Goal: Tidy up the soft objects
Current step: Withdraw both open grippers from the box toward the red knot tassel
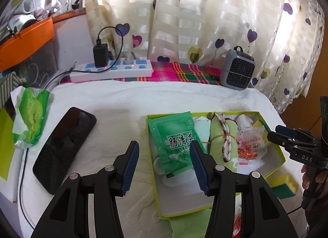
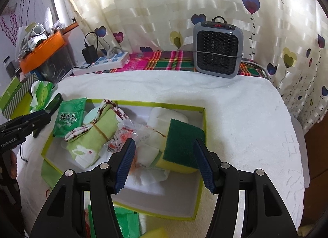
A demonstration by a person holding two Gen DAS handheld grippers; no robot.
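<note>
The left gripper (image 1: 164, 166) hangs over the near left rim of a shallow lime-edged box (image 1: 281, 157) on the white-towelled counter (image 1: 123, 102), its blue-padded fingers (image 1: 131, 168) spread wide with nothing between them. Just ahead of its right finger a green tea sachet (image 1: 174, 135) lies in the box, overlapping the box's far left corner. Beyond that finger, to its right, sits a rolled green cloth (image 1: 219, 135) bound with a rubber band and a red-and-white cord, then a clear plastic packet (image 1: 249, 143) with orange print. Left of the fingers a black phone (image 1: 63, 150) lies flat on the towel, and farther left a green tissue pack (image 1: 30, 117).

The right gripper (image 2: 164, 164) hovers over the box's near right part (the same box, seen from the other side), fingers (image 2: 205, 166) likewise wide and empty. Between and just beyond them a yellow sponge with a green scouring face (image 2: 182, 139) leans tilted inside the box, resting on white cloths (image 2: 151, 147). Far ahead, to the right, a small grey heater (image 2: 218, 47) stands on a plaid cloth (image 2: 164, 59).
</note>
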